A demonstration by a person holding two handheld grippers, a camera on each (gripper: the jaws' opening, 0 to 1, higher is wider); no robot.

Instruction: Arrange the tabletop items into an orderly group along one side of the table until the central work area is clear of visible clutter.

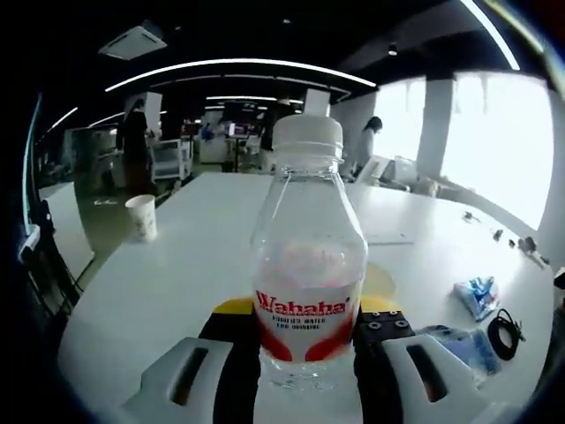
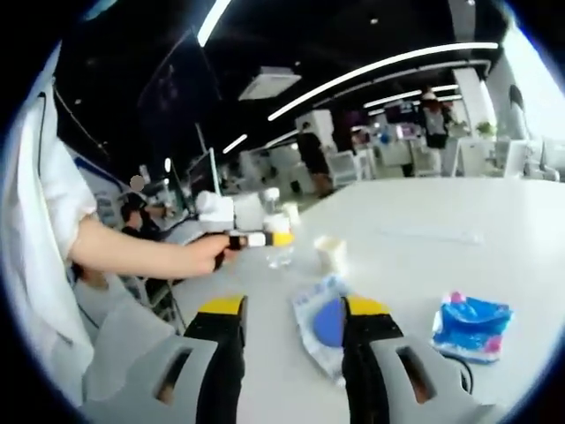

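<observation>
Left gripper [image 1: 307, 349] fingers clamp the water bottle [image 1: 307, 265] low, at its label: light, smooth, slippery plastic. Right gripper [image 2: 291, 331] fingers stand apart over a soft pouch [image 2: 320, 329]. Farther off, a paper cup [image 1: 142, 216] stands on the counter [image 1: 194, 265].

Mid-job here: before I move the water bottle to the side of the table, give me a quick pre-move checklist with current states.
1. Left gripper closed on the water bottle: ok, both jaws sit against its sides.
2. Bottle upright, white cap on: ok.
3. Bottle lifted off the table: cannot tell, its base is hidden between the jaws.
4. Right gripper free: ok, jaws open, nothing held; a blue and white packet lies between them.
5. Clutter still in the work area: not ok, paper cup, blue packet and a black cable remain spread out.
</observation>
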